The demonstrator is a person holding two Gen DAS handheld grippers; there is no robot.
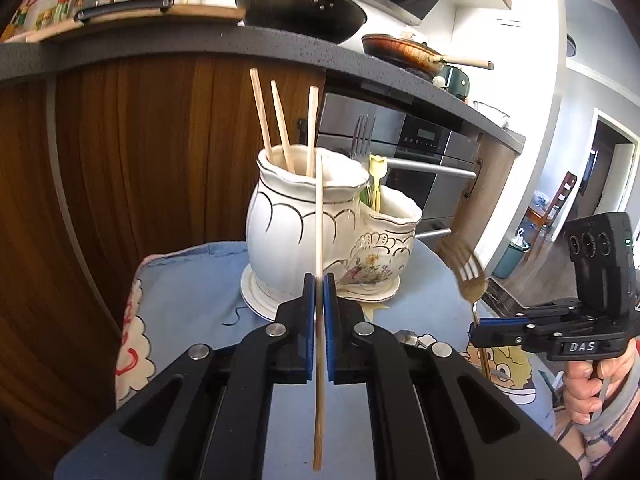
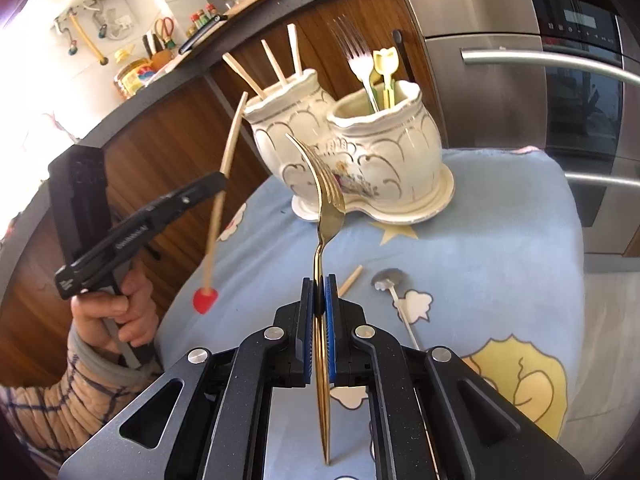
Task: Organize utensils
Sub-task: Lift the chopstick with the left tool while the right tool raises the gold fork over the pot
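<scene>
Fingers [image 1: 308, 300] clamp chopstick [image 1: 319, 216]; others [image 2: 331, 300] clamp fork [image 2: 330, 204].

Four chopsticks [image 1: 319, 220] with one gripped; two forks [image 2: 329, 200]; one two-compartment ceramic holder [image 2: 360, 152]; two grippers [image 1: 319, 280].

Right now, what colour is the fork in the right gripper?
Gold; the fork shows best in the right wrist view.

Both wrist views close, facing shared ceramic holder [image 1: 320, 232].
</scene>
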